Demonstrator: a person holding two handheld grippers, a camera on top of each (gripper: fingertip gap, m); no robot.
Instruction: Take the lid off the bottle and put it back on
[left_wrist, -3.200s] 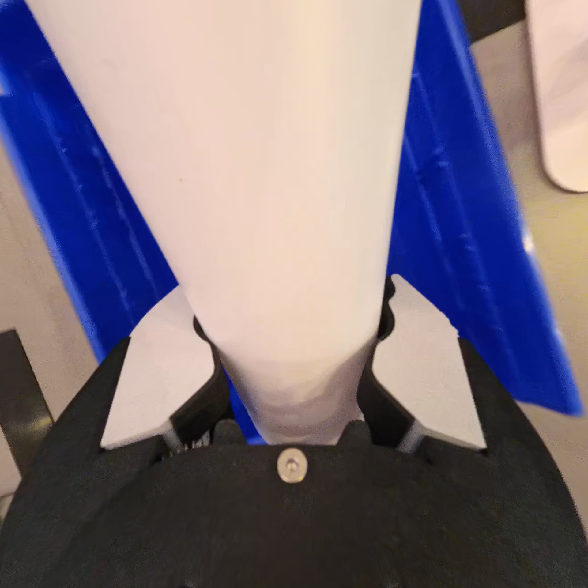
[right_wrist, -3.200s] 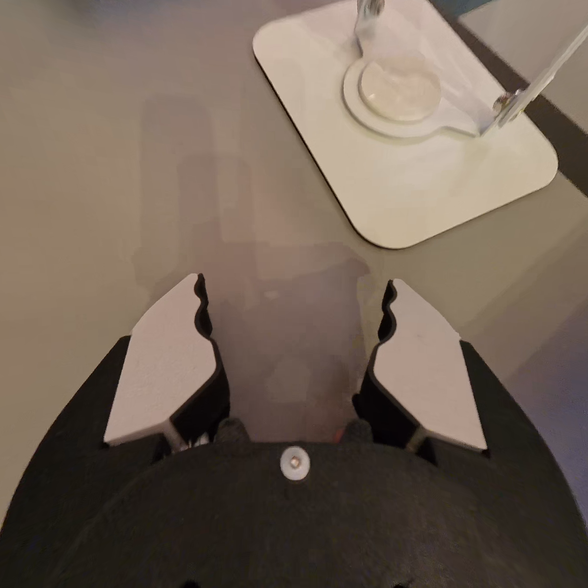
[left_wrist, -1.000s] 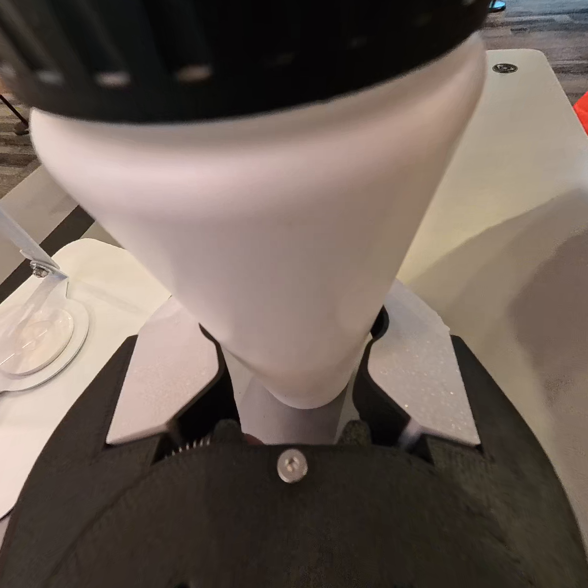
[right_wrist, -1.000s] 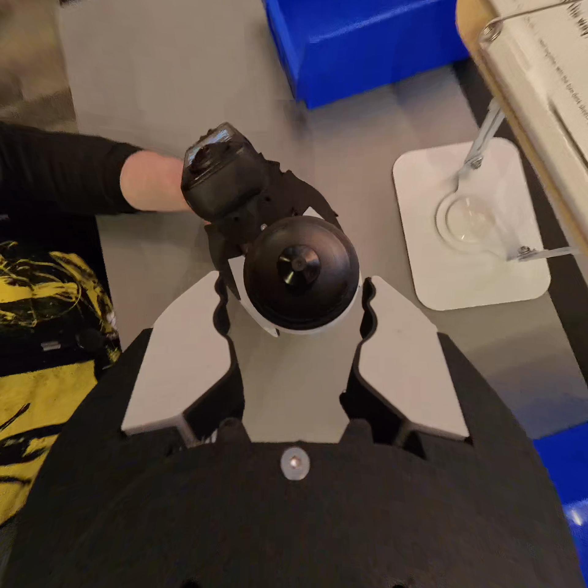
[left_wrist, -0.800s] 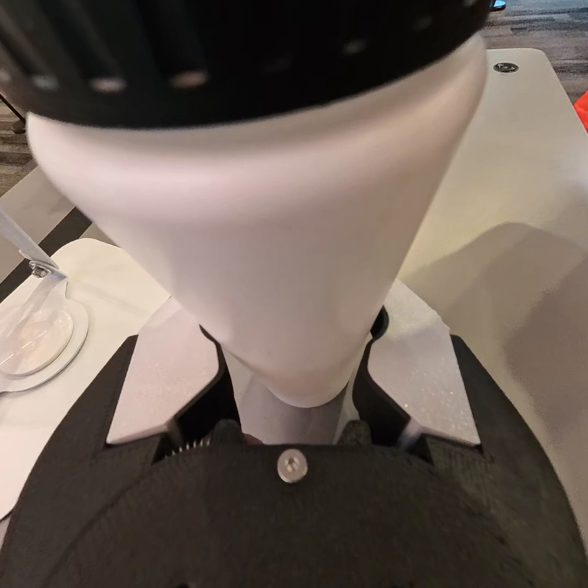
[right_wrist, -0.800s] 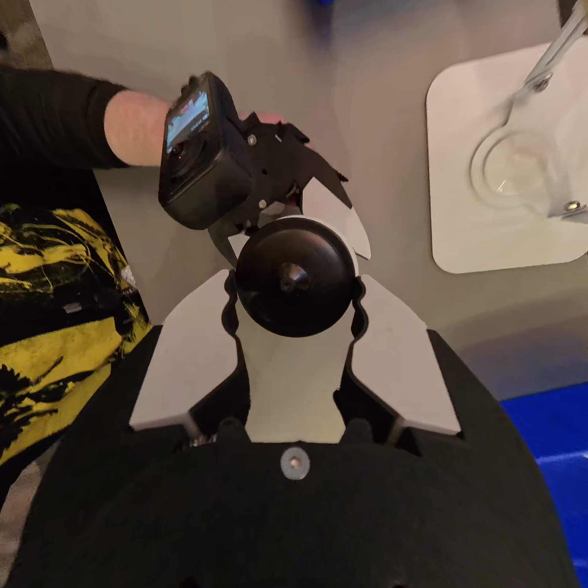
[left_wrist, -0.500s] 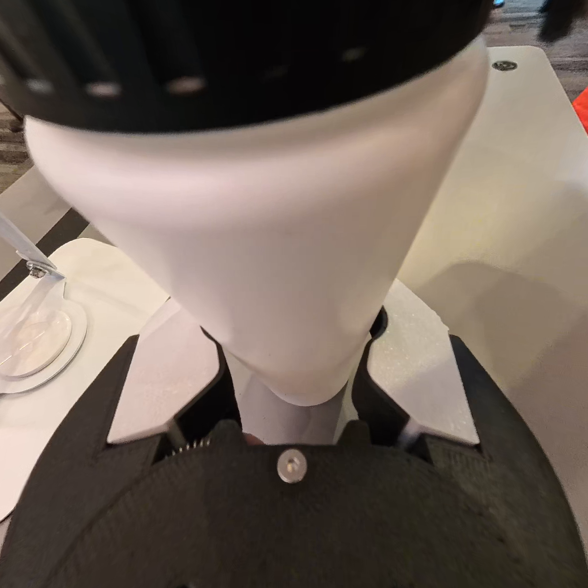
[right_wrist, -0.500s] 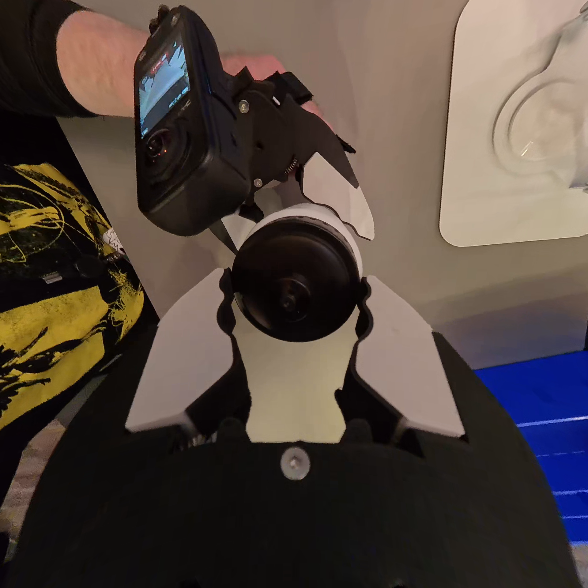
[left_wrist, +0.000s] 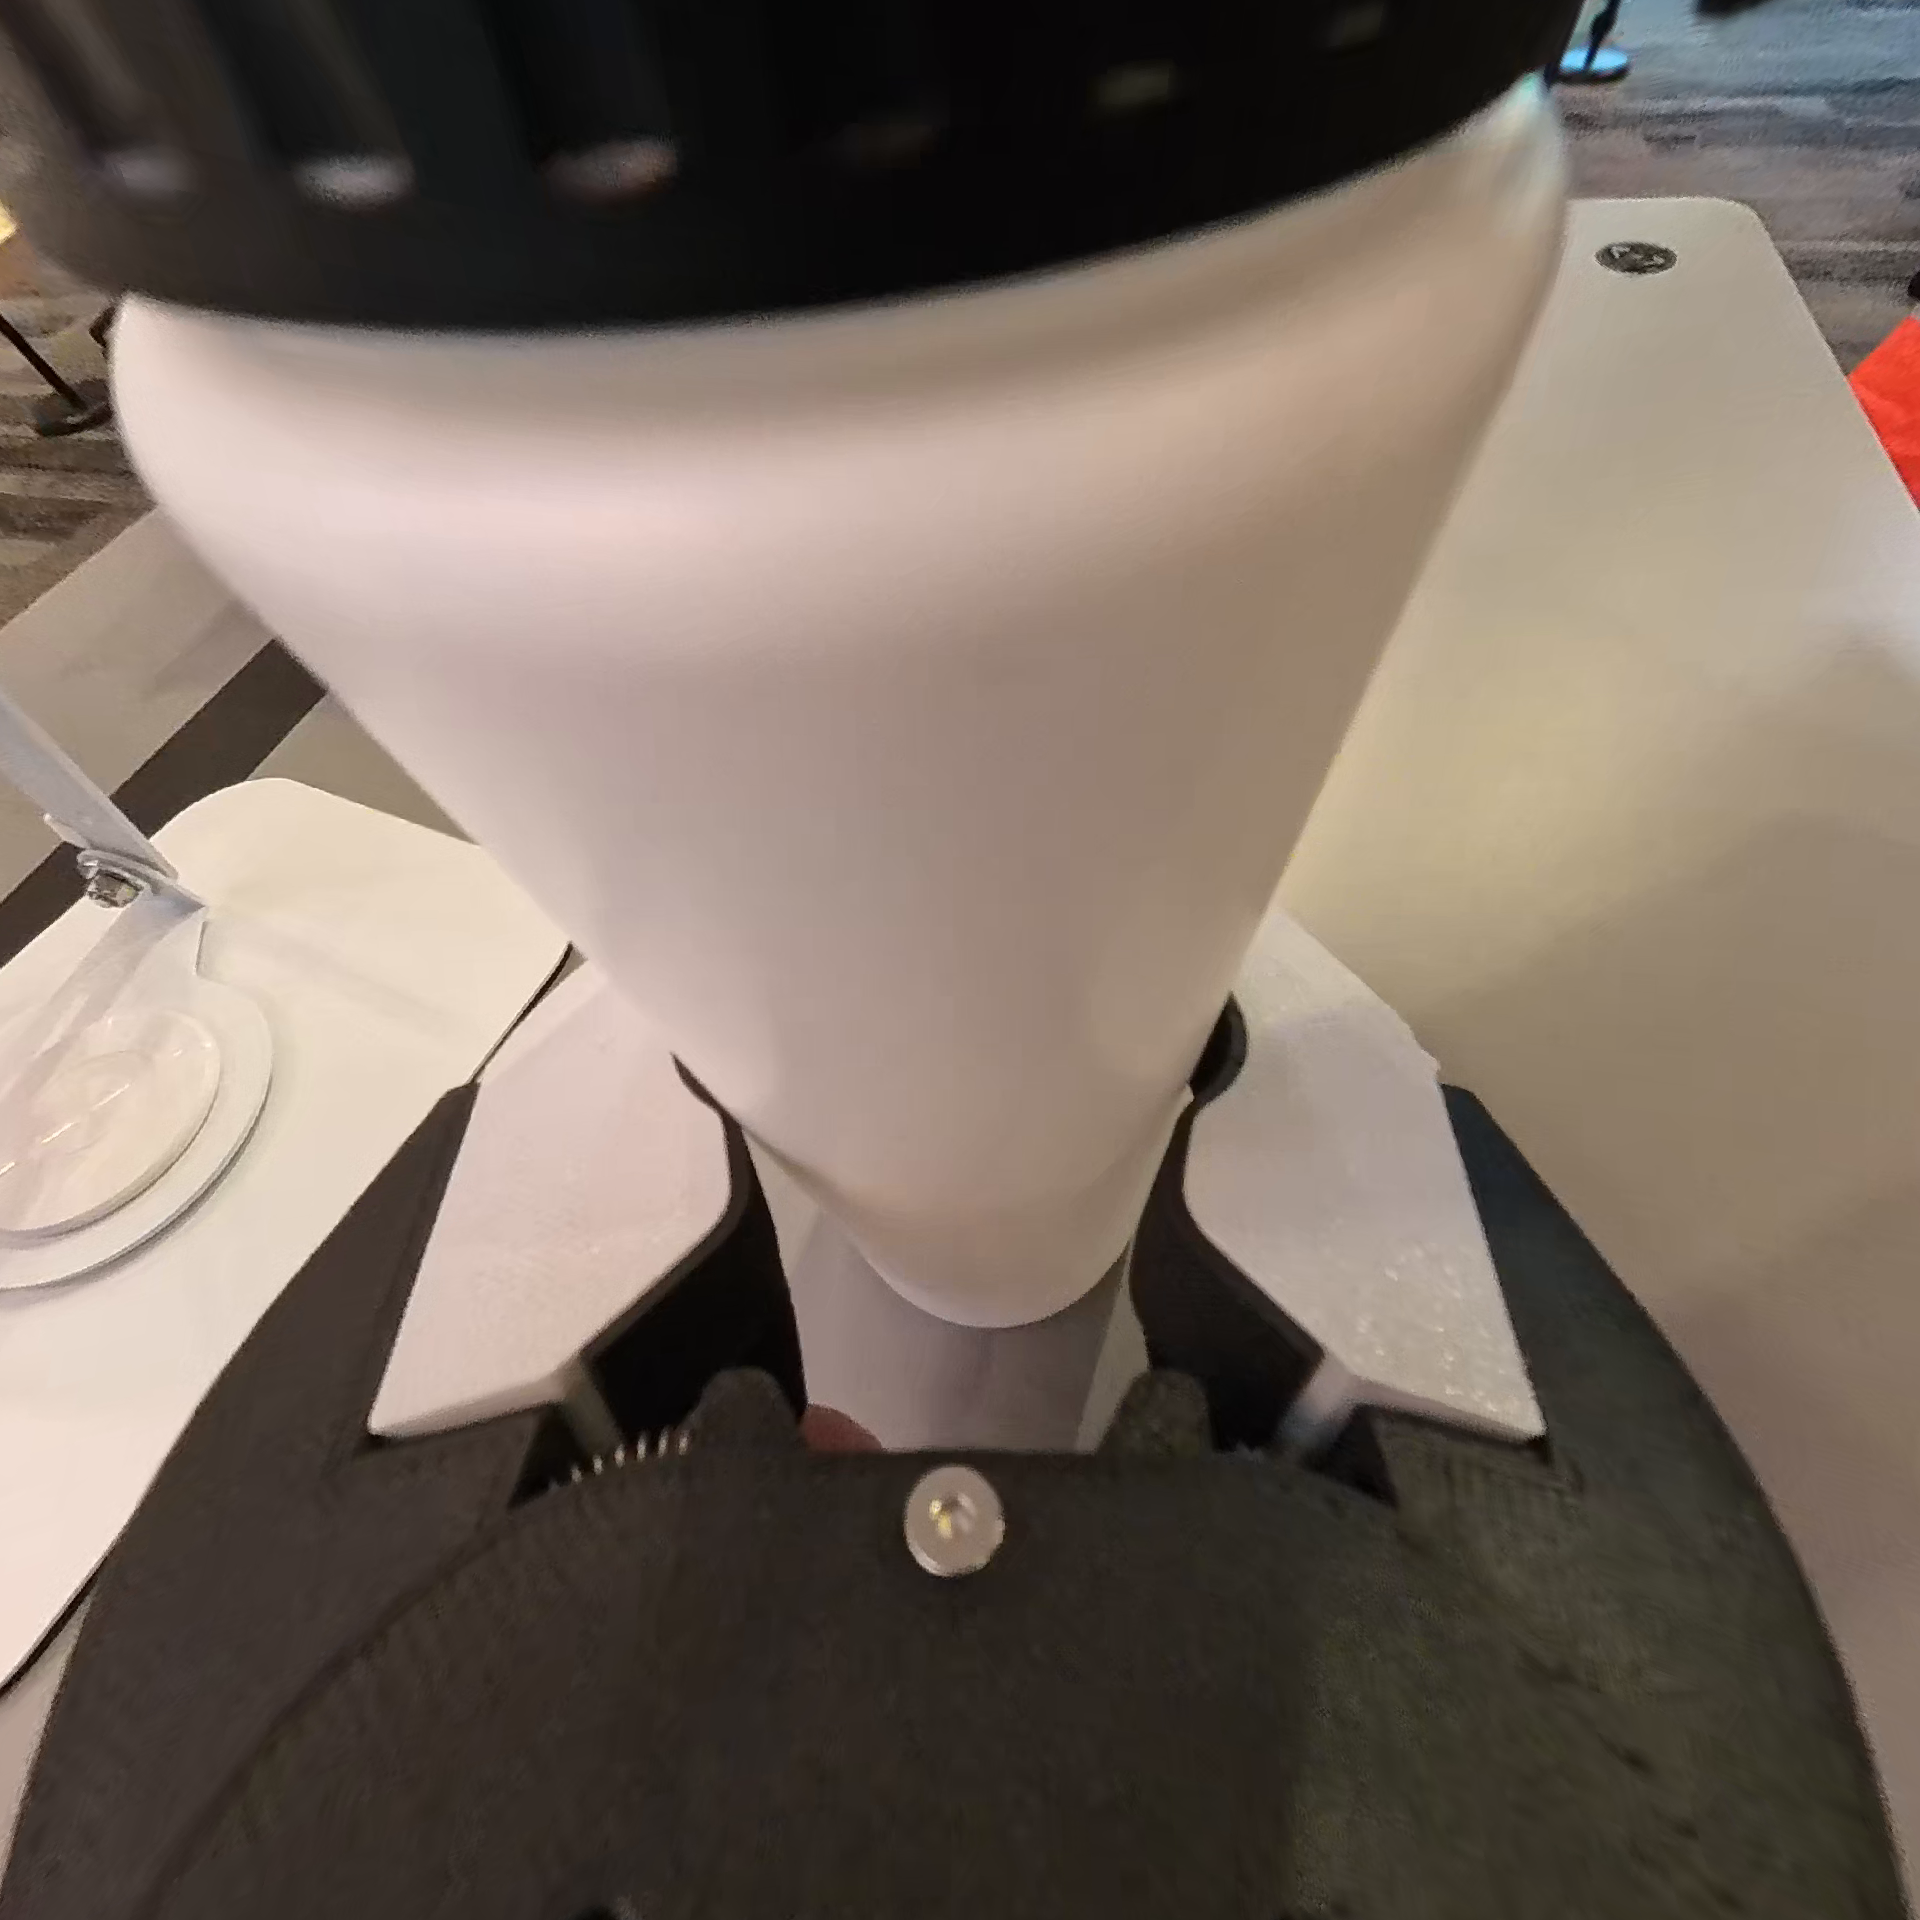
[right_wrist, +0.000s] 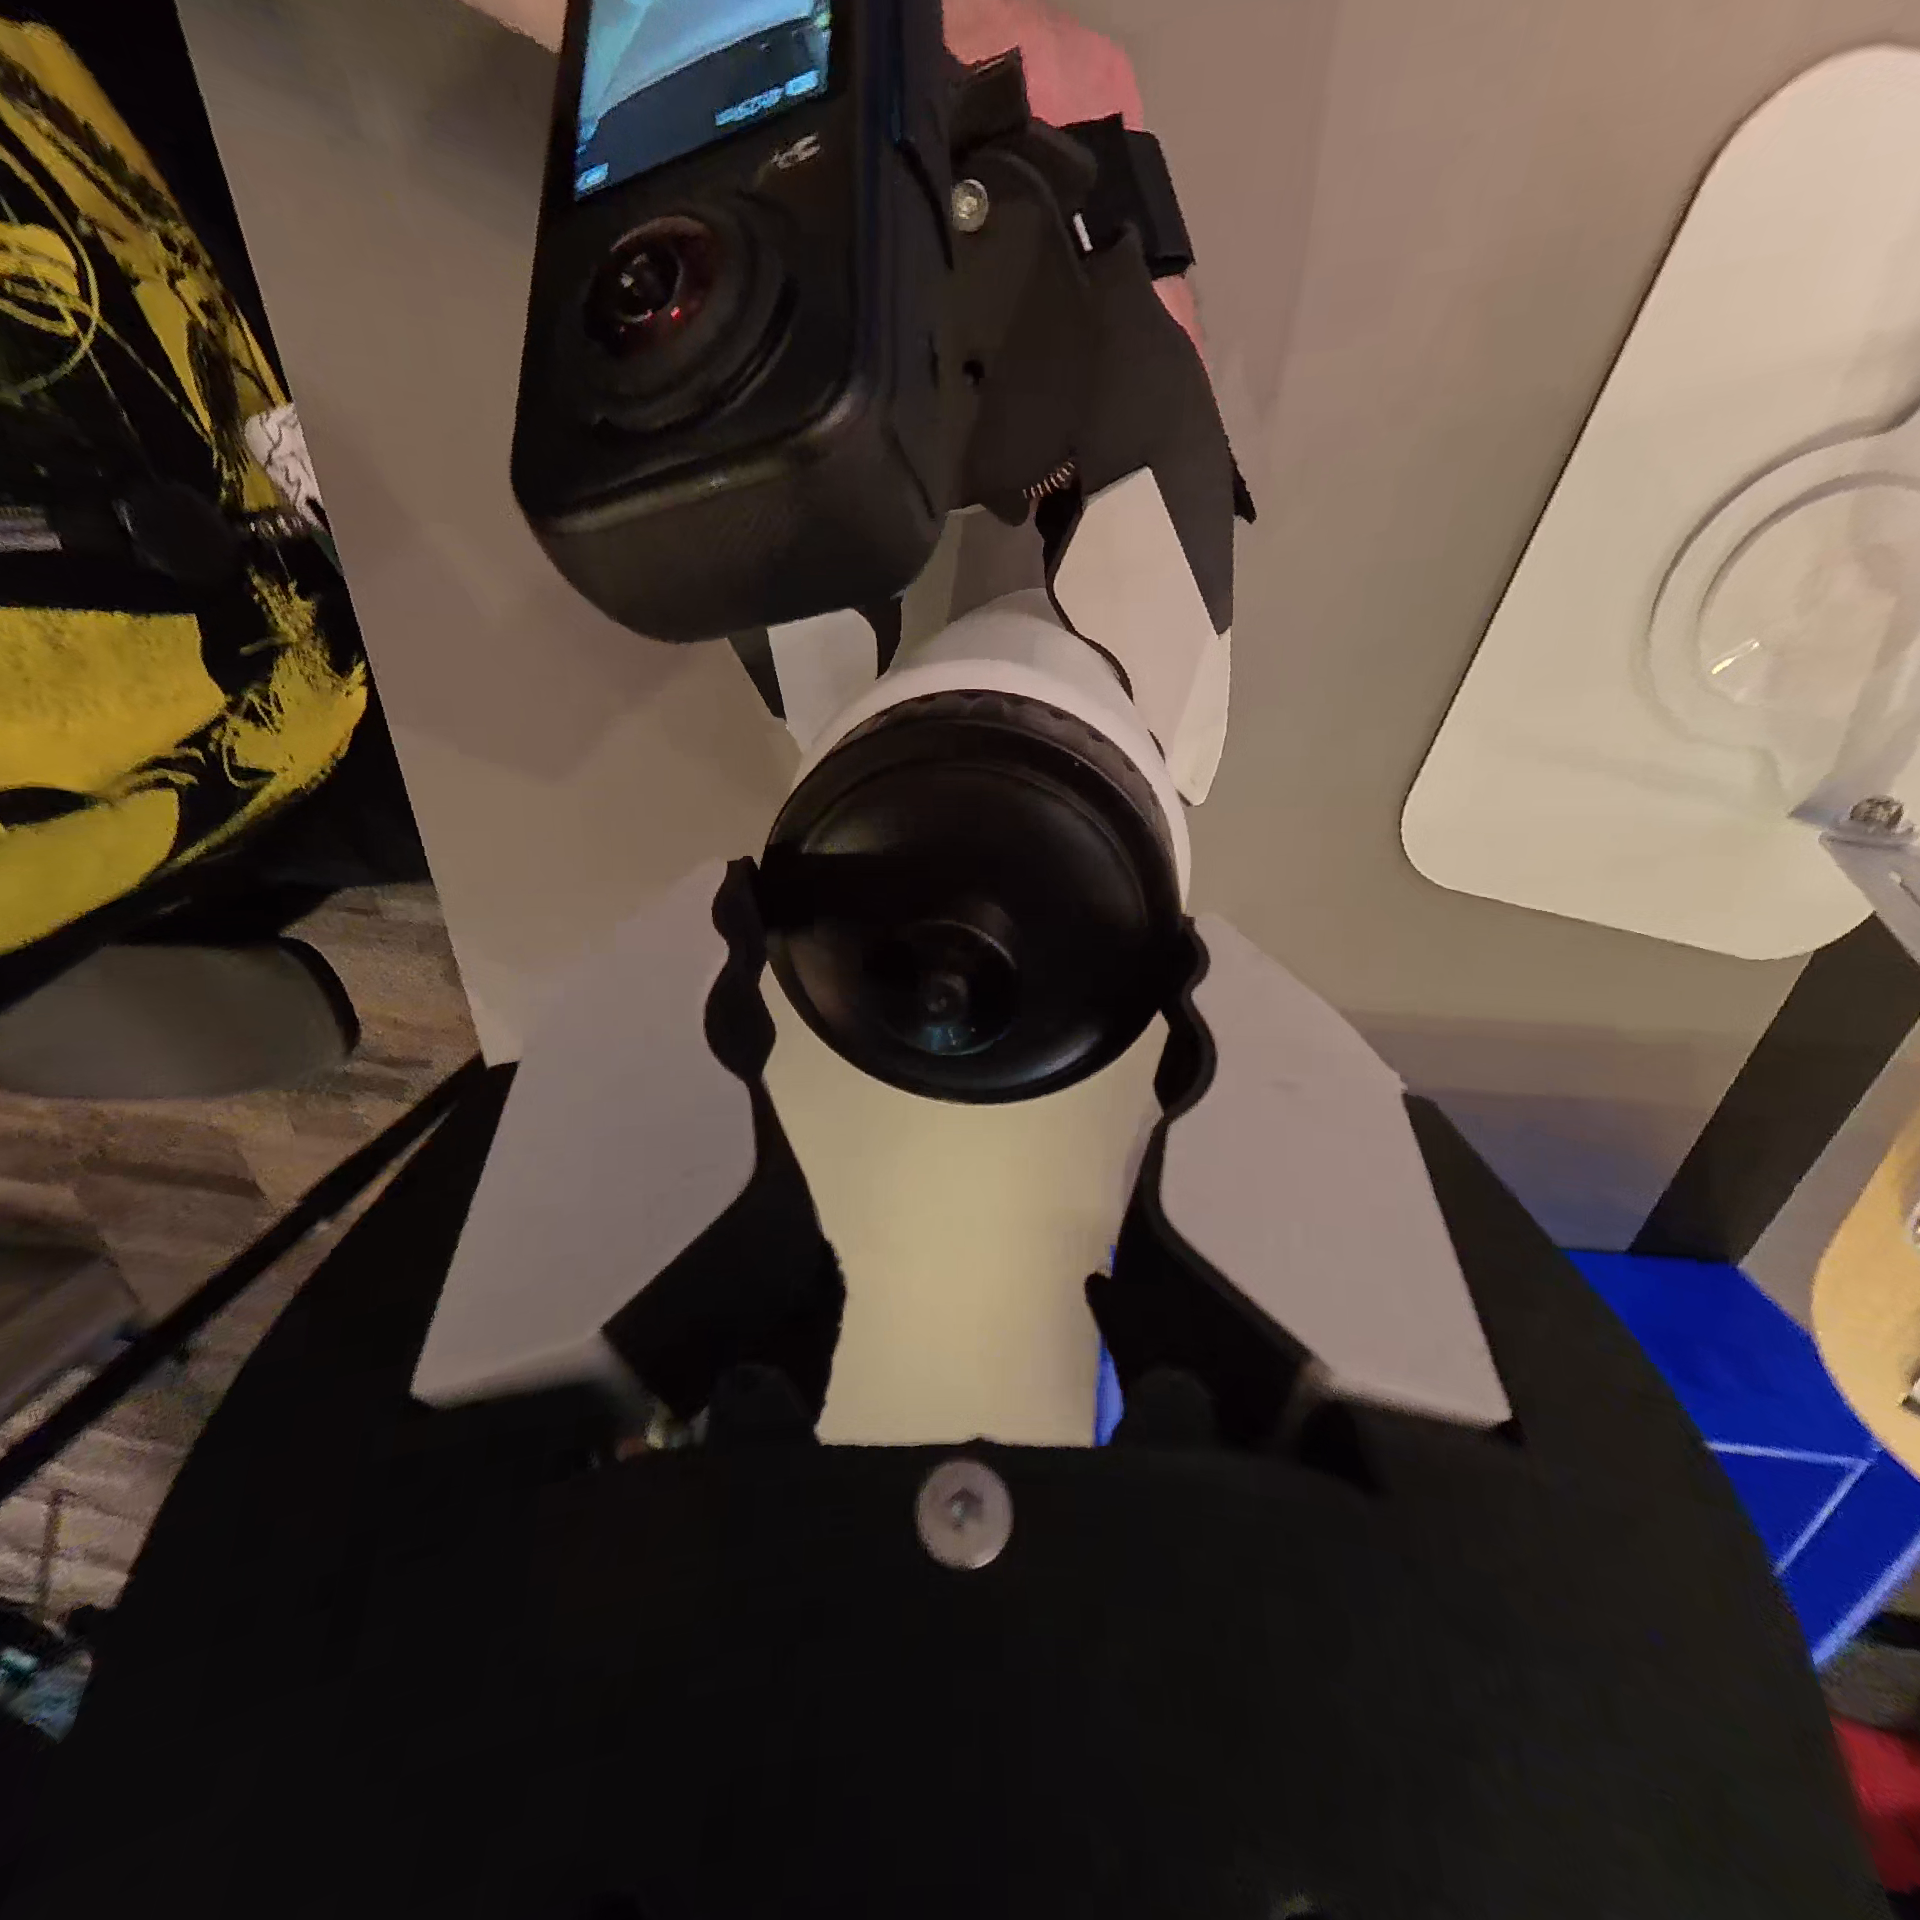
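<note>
One pale grey surface (right_wrist: 1351, 436) carries one white flat stand base (right_wrist: 1621, 665). One white cylindrical bottle (left_wrist: 831, 727), held off it, sits clamped between the left gripper (left_wrist: 956, 1101) jaws; the right gripper (right_wrist: 961, 966) jaws close around its one black round lid (right_wrist: 961, 904).

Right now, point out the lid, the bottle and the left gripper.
lid (right_wrist: 961, 904), right wrist view, on its black domed top.
bottle (left_wrist: 862, 748), left wrist view, on its white side wall.
left gripper (right_wrist: 997, 665), right wrist view, midway between its fingertips.
</note>
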